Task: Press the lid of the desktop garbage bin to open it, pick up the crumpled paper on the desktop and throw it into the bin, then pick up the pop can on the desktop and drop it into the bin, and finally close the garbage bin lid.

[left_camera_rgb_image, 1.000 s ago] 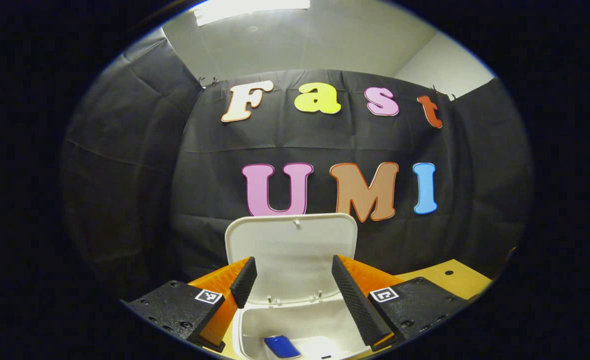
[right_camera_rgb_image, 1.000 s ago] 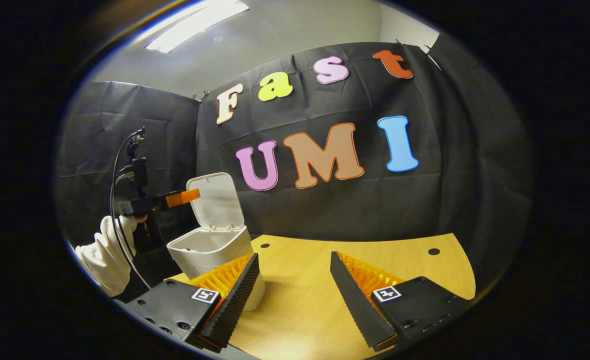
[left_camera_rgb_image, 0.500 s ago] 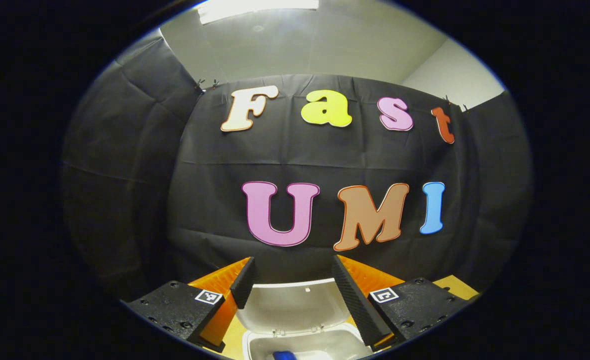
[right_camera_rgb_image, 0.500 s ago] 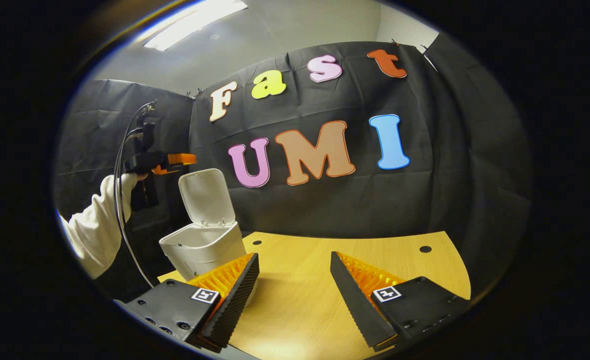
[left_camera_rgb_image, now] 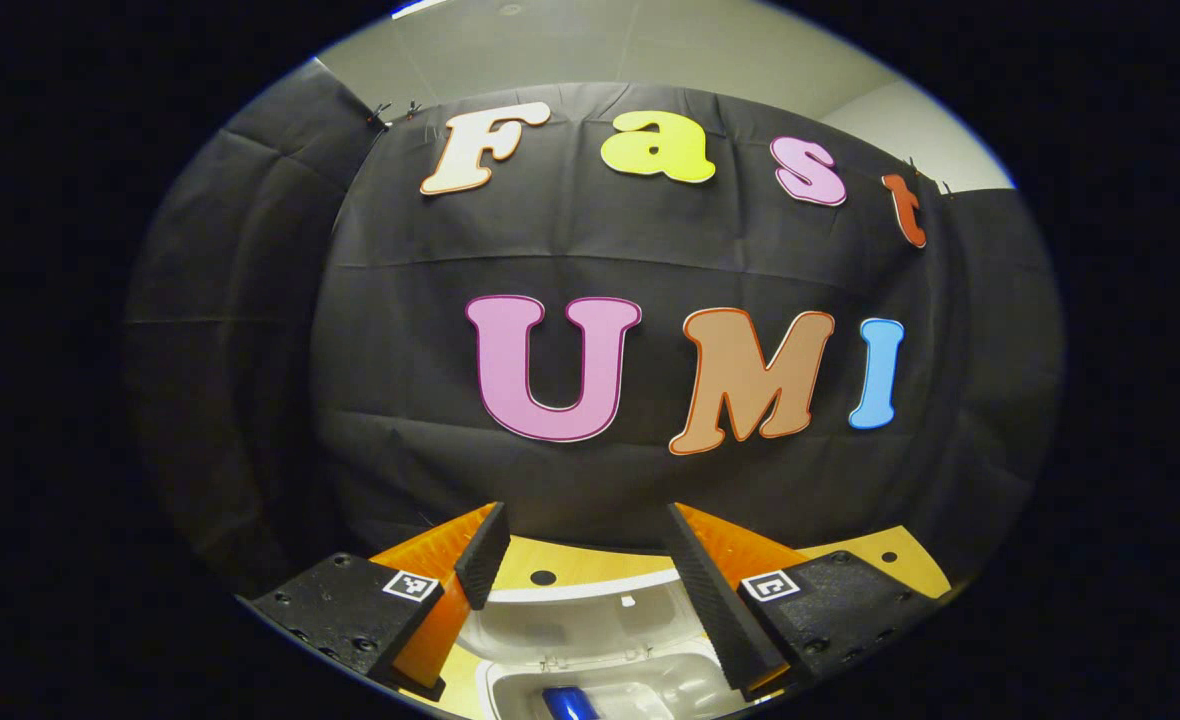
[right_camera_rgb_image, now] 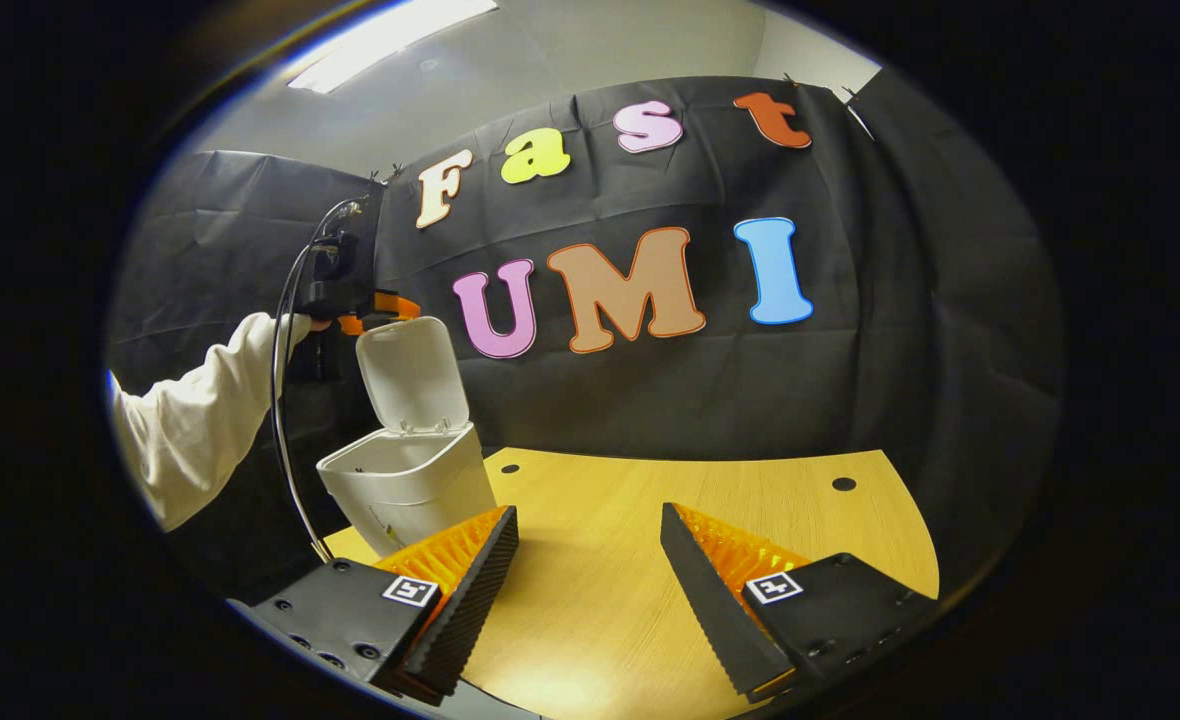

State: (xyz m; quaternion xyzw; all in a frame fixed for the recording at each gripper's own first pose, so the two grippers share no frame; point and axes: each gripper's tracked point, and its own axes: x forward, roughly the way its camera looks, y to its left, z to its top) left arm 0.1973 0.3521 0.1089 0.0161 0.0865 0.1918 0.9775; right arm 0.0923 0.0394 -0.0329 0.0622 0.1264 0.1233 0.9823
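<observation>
The white desktop bin [right_camera_rgb_image: 405, 490] stands at the table's left end with its lid [right_camera_rgb_image: 412, 375] swung up. My left gripper [right_camera_rgb_image: 378, 308] hovers at the lid's top edge, held by a white-sleeved arm [right_camera_rgb_image: 190, 420]. In the left gripper view, the left gripper [left_camera_rgb_image: 583, 535] is open and looks down over the lid [left_camera_rgb_image: 590, 610]. The blue pop can [left_camera_rgb_image: 565, 704] lies inside the bin [left_camera_rgb_image: 510, 690]. My right gripper [right_camera_rgb_image: 588, 520] is open and holds nothing, low over the table, to the right of the bin.
The yellow wooden table [right_camera_rgb_image: 710, 500] has small round cable holes [right_camera_rgb_image: 843, 484] near its back edge. A black cable [right_camera_rgb_image: 285, 430] hangs from the left gripper beside the bin. Black cloth walls close in the back and sides.
My left gripper has risen from over the bin's opening to the lid's top edge and moved forward. The lid stays up. The right gripper has hardly moved.
</observation>
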